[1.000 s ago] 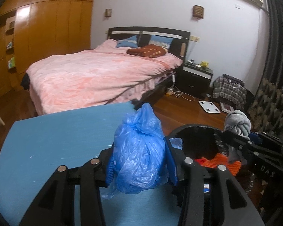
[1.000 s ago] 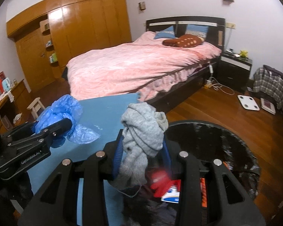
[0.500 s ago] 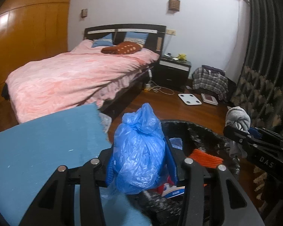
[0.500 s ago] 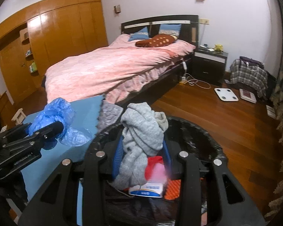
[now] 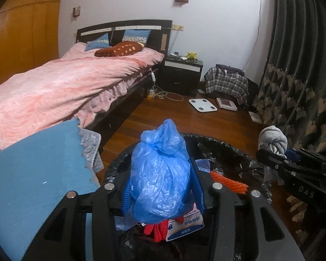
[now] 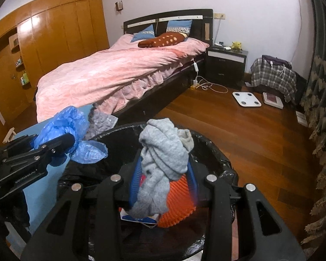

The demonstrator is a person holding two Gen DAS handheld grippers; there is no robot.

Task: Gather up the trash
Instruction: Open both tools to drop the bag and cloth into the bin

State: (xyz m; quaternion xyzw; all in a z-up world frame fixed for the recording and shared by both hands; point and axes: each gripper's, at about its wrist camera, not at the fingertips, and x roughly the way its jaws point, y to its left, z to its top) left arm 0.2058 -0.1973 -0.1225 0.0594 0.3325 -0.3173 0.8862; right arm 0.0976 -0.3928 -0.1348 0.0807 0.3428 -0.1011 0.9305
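The big pink-quilted bed (image 6: 119, 74) fills the back of the room, well apart from the action, and just this side of it sits the blue-topped counter (image 5: 37, 174), whose near edge runs right beside the round bin lined with a black plastic sack (image 6: 208, 143). That bin is the target, standing on the wooden floor with its mouth open upward so anything let go above it should fall straight in; already lying inside are an orange ribbed piece (image 6: 178, 198), a white and blue printed carton (image 5: 184, 226) and something red that I cannot identify. Now the two loads. The left tongs (image 5: 163, 187) are pinching a crumpled blue plastic bag (image 5: 158, 174) between their blue pads, its knotted top sticking up, and it hangs over the counter side of the bin, above the carton. The right tongs (image 6: 163, 174) are clamped on a bundled grey knitted cloth (image 6: 163, 158), which droops below the pads right over the orange piece, nearer the middle of the opening. Both tools tilt downward, which I read as lining up for a drop. From each camera the other tool shows off to the side, apart from its partner, so the two loads do not touch. My call: the carry looks about done and release is the step left, with the bag being the one to watch, since it sits closest to the rim.
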